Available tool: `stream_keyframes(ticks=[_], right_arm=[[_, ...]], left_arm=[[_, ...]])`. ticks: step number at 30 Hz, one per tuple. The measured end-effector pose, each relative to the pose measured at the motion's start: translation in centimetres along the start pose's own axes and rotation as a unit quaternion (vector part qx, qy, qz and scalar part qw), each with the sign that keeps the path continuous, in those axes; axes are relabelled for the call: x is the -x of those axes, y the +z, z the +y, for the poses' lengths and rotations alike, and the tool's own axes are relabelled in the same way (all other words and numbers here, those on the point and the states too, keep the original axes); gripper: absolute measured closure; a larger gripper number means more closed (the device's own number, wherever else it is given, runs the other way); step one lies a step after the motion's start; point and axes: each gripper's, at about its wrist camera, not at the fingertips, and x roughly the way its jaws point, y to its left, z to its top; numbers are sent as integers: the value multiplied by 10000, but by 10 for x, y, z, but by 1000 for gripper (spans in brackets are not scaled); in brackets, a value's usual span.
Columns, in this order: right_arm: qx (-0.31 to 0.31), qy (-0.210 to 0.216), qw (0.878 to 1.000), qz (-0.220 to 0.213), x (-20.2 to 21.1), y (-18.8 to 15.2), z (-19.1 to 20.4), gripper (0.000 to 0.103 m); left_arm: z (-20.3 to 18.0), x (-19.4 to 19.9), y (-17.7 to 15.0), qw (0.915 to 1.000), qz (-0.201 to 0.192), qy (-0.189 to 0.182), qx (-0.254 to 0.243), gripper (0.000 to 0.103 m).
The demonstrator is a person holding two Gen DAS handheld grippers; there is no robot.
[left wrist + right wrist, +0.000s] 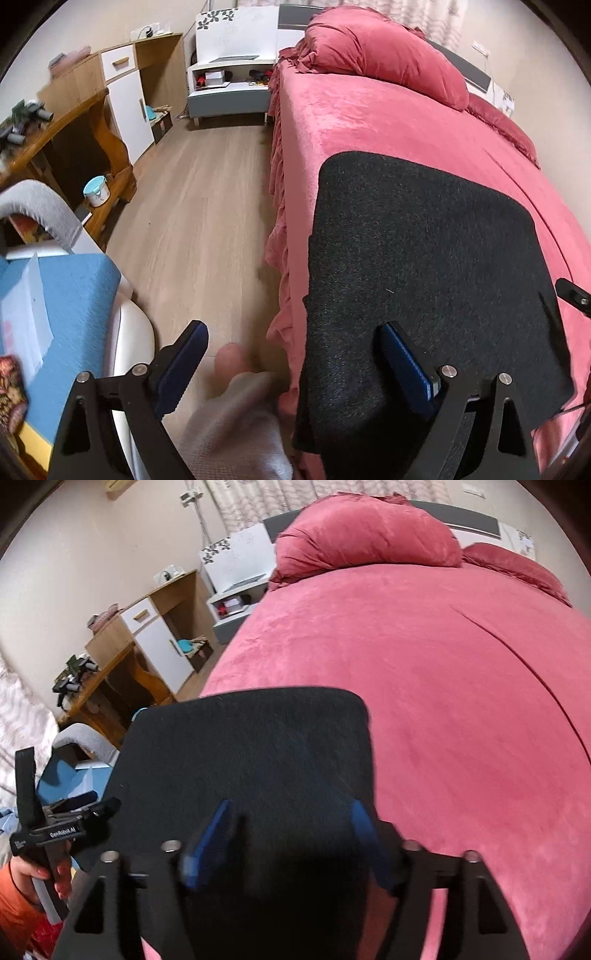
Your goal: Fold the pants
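Dark charcoal pants (424, 258) lie folded into a flat rectangle on the red bed cover (369, 118), at the bed's near left corner. My left gripper (292, 326) is open wide and straddles the pants' left edge: its right finger is over the cloth, its left finger over the floor. In the right wrist view the pants (251, 746) fill the middle. My right gripper (291, 805) stands open above their near edge, with both blue pads apart and nothing pinched. A hand (37, 875) with an orange sleeve holds the left gripper's handle at the lower left.
A rolled red duvet (380, 51) lies at the head of the bed. A wooden floor (199, 206) runs along the bed's left side, with a wooden desk (74, 122), a cabinet (129, 107) and a white nightstand (229, 88). A blue-cushioned seat (74, 295) and a person's foot (231, 360) are close by.
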Motion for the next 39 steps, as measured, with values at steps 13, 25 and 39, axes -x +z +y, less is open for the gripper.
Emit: stream_keyframes(ticks=[13,25,39], right_arm=[[-1061,812,9879,785,-31,-6,-50,29],[-574,1394,9839,963,-45,6,-55,24],[-681,1821,9750,1077,-40,6,-77,30]], left_arm=[[12,-15,11,9988,286,-378,-73,0],[30,-51,29,9801,1042,-1686,139,0],[28,-98,21,9151,2303,-3178,929,0]])
